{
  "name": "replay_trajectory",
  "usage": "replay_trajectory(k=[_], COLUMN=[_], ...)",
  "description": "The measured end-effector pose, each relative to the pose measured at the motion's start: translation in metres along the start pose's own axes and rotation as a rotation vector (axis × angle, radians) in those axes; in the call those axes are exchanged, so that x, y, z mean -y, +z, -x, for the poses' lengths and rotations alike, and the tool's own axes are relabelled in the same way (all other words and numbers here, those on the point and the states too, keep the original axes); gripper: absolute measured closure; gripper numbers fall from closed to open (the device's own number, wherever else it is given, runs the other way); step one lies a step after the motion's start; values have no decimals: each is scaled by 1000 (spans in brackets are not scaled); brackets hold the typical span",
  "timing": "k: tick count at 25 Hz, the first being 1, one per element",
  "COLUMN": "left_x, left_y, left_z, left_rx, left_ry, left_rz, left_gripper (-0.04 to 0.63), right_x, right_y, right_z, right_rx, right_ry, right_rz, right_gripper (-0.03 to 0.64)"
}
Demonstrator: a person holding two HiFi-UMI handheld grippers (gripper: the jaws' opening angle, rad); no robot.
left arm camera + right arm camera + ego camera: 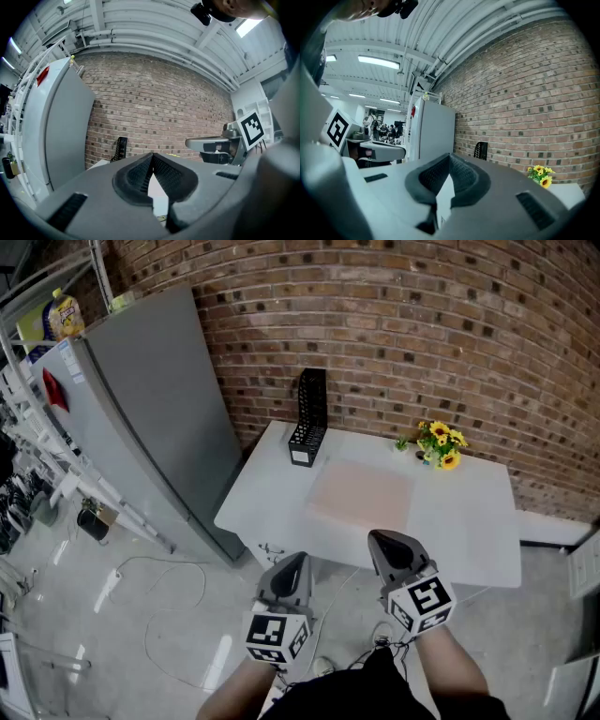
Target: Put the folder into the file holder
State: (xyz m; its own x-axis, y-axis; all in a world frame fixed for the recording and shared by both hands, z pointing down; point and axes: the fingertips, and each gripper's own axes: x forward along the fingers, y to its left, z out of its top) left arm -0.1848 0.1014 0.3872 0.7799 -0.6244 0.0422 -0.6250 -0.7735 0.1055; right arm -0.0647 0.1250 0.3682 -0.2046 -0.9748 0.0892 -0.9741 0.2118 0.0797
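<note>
Left tongs (pixel 292 566) and right tongs (pixel 384 545) are closed, empty; pale pink flat folder (pixel 361 493) lies ahead, black mesh file holder (pixel 309 418) beyond.

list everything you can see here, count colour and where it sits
table: one, white, against the brick wall
folder: one, pale pink, flat on the middle of the table
file holder: one, black mesh, upright at the table's back left corner
flowers: one bunch, yellow, at the back of the table by the wall
cabinet: one, grey, left of the table
bottle: one, yellow, high at the far left
left gripper: one, grey, shut, empty, short of the table
right gripper: one, grey, shut, empty, at the table's near edge
</note>
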Motion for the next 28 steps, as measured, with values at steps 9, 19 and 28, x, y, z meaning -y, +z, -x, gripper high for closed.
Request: replay_trajectory(k=[9, 19, 28], left_x=[-3, -12, -28], left_y=[1, -11, -26], left_z=[2, -5, -37], left_rx=[2, -20, -58], left_ry=[-5, 26, 97], left_rz=[5, 7, 20], left_gripper=[589, 588, 586], right_x=[-4, 1, 27], right_y=[3, -5, -25], right_z=[-2, -14, -51], right_rx=[6, 17, -6], right_ry=[-1, 22, 107], right_rz=[-8, -27, -83], right_gripper=[615, 612, 504])
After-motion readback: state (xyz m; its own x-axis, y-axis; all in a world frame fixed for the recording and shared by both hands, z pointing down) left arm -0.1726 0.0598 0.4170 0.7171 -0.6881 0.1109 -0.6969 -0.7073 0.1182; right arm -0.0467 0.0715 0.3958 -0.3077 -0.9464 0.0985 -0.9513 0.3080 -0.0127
